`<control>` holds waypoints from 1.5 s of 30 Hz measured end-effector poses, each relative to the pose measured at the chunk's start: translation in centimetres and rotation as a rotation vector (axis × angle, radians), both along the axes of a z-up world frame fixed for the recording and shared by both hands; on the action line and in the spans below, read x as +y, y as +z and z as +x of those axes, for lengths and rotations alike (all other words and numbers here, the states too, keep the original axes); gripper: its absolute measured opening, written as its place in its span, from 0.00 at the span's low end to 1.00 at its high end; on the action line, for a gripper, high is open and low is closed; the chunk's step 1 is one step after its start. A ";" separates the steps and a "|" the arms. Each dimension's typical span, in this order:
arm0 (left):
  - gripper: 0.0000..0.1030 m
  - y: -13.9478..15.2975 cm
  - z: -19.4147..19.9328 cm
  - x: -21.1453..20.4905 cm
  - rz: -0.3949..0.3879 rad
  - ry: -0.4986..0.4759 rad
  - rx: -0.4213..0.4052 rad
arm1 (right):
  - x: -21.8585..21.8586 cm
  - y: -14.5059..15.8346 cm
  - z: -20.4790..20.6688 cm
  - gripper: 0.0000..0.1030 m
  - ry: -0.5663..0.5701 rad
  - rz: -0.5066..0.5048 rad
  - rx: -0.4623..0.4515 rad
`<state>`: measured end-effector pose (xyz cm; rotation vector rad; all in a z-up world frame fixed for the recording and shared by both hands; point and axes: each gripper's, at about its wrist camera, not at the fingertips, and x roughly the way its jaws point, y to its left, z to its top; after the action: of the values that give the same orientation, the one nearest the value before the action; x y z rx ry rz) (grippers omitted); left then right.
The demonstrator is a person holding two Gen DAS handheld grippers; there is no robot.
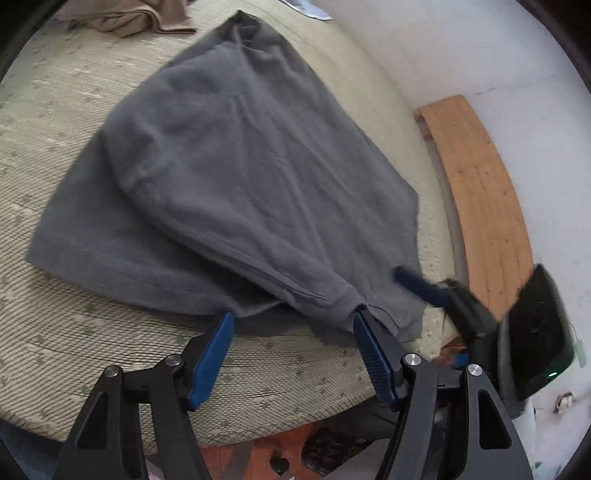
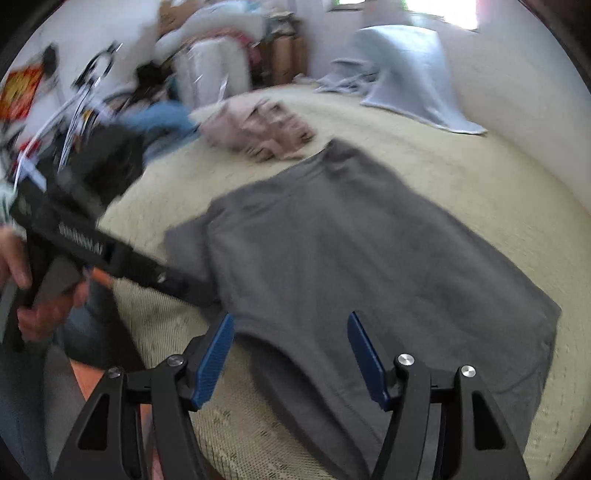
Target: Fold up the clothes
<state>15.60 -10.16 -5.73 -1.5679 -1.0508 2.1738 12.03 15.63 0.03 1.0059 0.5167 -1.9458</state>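
Note:
A grey sweatshirt (image 1: 240, 166) lies spread on the cream bed cover (image 1: 55, 147), with one sleeve folded across its body. In the left wrist view my left gripper (image 1: 293, 326) is open, and the sleeve cuff (image 1: 340, 306) rests just in front of its right finger. My right gripper (image 1: 421, 286) shows blurred at the garment's near right corner. The right wrist view has my right gripper (image 2: 290, 321) open over the near edge of the sweatshirt (image 2: 369, 258). A hand (image 2: 44, 302) holds the left gripper's body (image 2: 110, 251), which points at the garment's left edge.
A beige cloth (image 1: 129, 18) lies at the far end of the bed. A wooden board (image 1: 480, 203) leans by the white wall. A pinkish garment pile (image 2: 258, 125), jeans (image 2: 159, 122) and a pale blue cloth (image 2: 406, 74) lie beyond the sweatshirt, with blurred clutter behind.

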 end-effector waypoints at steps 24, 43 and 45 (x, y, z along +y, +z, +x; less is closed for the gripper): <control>0.69 -0.2 1.4 -4.4 0.063 0.128 -0.042 | 0.0 -1.9 -4.8 0.17 -0.019 -0.182 -0.376; 0.69 -0.4 3.2 -9.7 -0.048 0.371 -0.039 | -5.1 -1.2 0.3 0.47 0.234 -0.056 -0.309; 0.69 -0.7 2.9 -9.8 -0.052 0.348 -0.043 | -5.5 -1.0 0.6 0.49 0.241 -0.076 -0.298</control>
<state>18.47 -19.95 -6.45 -1.5563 -1.3804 2.4132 12.63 10.10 -0.94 1.1066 0.3729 -1.5587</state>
